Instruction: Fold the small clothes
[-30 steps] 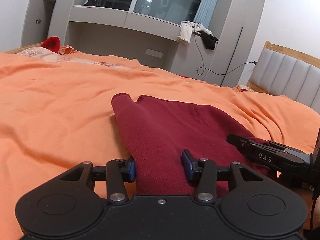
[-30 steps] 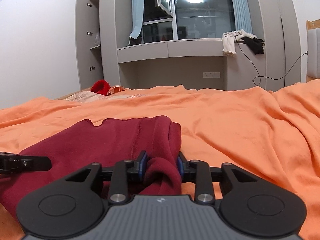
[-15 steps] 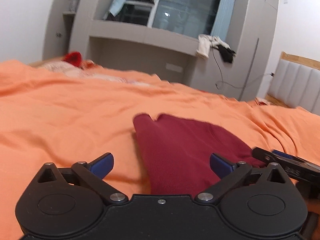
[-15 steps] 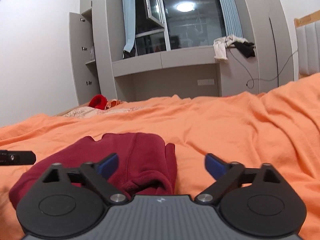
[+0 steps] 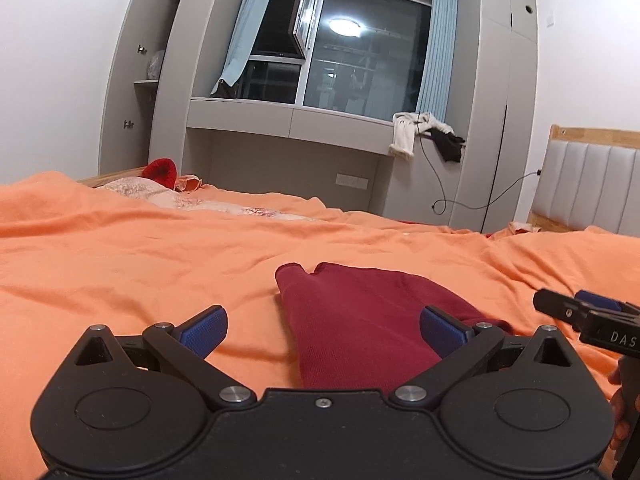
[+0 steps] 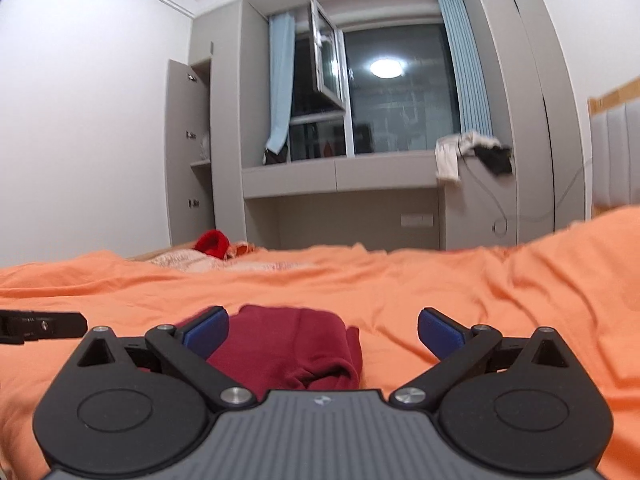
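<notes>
Both wrist views sit low and close over the bed (image 5: pixel 120 248), looking along their own tongs toward the window wall at 12 o'clock. The left view faces slightly rightward, catching the headboard (image 5: pixel 592 184) at 3 o'clock. Both share the dark red garment (image 5: pixel 360 320) (image 6: pixel 296 344) near the lens, the window (image 5: pixel 352 52) (image 6: pixel 396 92), and the bed

garment's (image 5: pixel 360 320) near end behind gripper (image 5: pixel 324 330)
</notes>
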Available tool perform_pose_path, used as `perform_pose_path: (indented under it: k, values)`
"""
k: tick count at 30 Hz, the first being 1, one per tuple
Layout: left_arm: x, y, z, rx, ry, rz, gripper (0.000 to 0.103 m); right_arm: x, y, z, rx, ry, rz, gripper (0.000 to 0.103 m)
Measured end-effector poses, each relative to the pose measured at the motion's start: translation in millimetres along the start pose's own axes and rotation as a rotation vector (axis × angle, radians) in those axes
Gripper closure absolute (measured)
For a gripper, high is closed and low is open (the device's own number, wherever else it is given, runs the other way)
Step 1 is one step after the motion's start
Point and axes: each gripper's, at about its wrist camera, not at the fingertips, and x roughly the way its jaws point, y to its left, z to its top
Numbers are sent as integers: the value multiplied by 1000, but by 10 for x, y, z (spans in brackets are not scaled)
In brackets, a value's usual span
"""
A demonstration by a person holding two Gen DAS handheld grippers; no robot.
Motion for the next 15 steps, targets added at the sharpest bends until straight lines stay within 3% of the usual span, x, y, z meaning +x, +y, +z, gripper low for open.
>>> perform_pose_path:
  k: [15]
  values:
    - [-770,-89,-439,14,-82,20,1,-862,236,-282,-15,-62,-18,0]
